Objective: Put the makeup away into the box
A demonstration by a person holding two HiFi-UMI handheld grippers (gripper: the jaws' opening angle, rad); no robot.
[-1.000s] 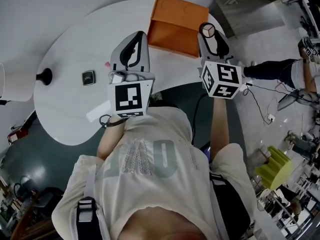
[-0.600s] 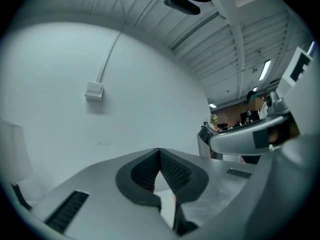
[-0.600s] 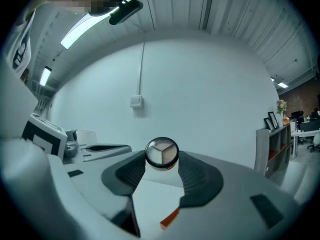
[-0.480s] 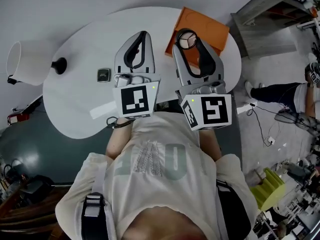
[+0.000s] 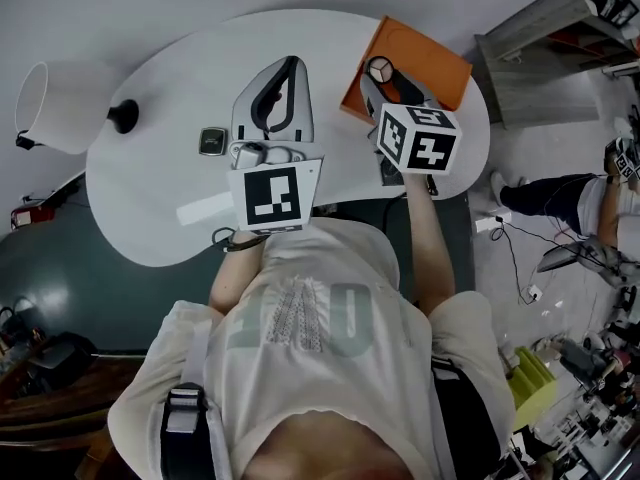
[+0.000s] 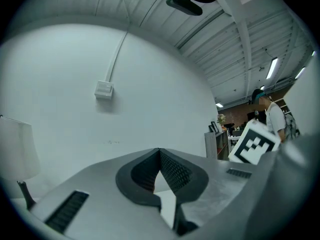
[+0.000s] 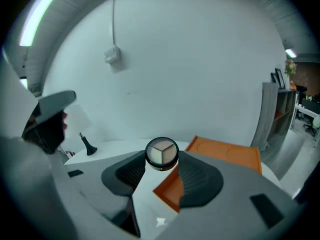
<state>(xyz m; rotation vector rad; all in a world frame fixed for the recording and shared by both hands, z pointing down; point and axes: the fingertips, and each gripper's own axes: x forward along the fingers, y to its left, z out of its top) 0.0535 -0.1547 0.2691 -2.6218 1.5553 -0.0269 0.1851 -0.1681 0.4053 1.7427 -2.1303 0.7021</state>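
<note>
Smooth matt white table (image 5: pixel 150 198); on it, matt orange box (image 5: pixel 440 63); glossy-rimmed round compact (image 7: pixel 161 153) between ribbed dark rubbery pads (image 7: pixel 200 181).

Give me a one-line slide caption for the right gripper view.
Right gripper grips a round makeup compact, the orange box just beyond it on the white table.

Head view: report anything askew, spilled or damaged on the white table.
Nothing looks spilled or damaged. The orange box sits skewed near the table's far right edge, and its top looks closed, odd since the right gripper holds a round eyeshadow compact close to it.
</note>
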